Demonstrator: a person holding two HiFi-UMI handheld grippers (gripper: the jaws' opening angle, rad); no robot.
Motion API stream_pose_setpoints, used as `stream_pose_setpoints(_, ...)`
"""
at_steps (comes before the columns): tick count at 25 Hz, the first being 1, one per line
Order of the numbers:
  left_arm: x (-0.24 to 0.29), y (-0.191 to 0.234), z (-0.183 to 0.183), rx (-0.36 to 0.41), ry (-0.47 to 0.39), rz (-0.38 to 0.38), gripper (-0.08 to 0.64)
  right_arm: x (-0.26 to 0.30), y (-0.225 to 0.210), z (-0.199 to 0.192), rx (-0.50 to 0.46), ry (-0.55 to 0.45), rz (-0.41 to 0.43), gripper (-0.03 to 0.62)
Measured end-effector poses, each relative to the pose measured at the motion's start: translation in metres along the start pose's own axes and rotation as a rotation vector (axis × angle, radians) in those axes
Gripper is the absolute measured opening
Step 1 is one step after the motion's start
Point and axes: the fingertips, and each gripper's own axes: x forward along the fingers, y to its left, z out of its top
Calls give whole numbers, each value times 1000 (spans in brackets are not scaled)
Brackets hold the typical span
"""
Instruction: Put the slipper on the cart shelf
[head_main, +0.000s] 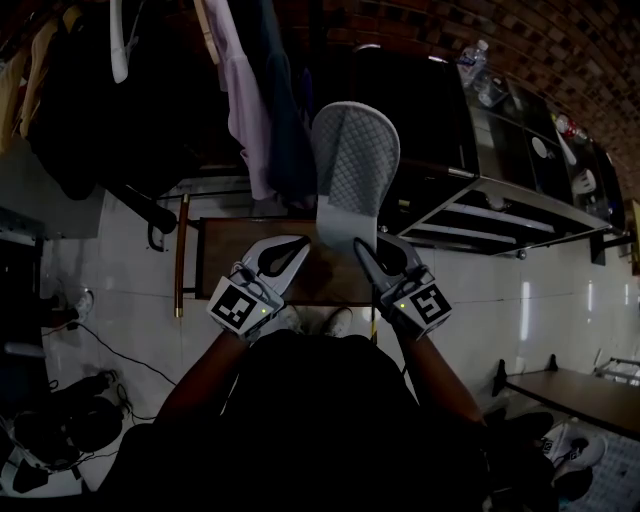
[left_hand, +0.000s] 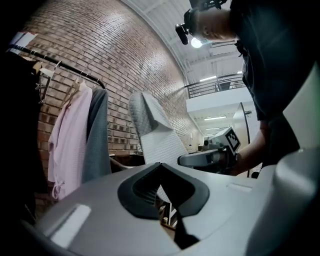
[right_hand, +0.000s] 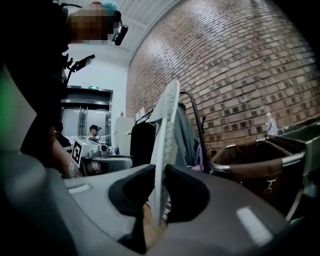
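Observation:
A grey-white quilted slipper (head_main: 355, 160) stands upright with its toe up, pinched at the heel end by my right gripper (head_main: 368, 243), which is shut on it. In the right gripper view the slipper (right_hand: 165, 145) runs edge-on up from between the dark pads of the right gripper (right_hand: 160, 167). My left gripper (head_main: 290, 250) is just left of the slipper's heel, apart from it, shut on nothing. In the left gripper view its tips (left_hand: 161, 166) meet in front of the slipper (left_hand: 155, 135). The black cart (head_main: 450, 140) with a metal shelf (head_main: 490, 215) stands beyond and to the right.
Hanging clothes, a pink garment (head_main: 245, 100) among them, fill a rail at the back left. A brown wooden surface (head_main: 230, 260) lies under the grippers. A plastic bottle (head_main: 473, 60) stands on the cart top. Cables and shoes lie on the tiled floor at left.

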Motion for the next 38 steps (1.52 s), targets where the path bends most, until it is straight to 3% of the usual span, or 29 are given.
stream_pose_setpoints(10,-4,1,-5,-4,1,-19,5,1,5,-5,22,7,-13,64)
stream_pose_setpoints(17,-2,-1,-14,-15,2,-57,5,-8,6,-8,39,8,-70,64)
stream_pose_setpoints(30,8,-8,-31,-53,-24,-208,5,-29,11,-21,72,16,-228,64)
stream_pose_setpoints(38,28,-43,-35,-58,-15,-309,5,-63,5,-33,91,21,-321,64)
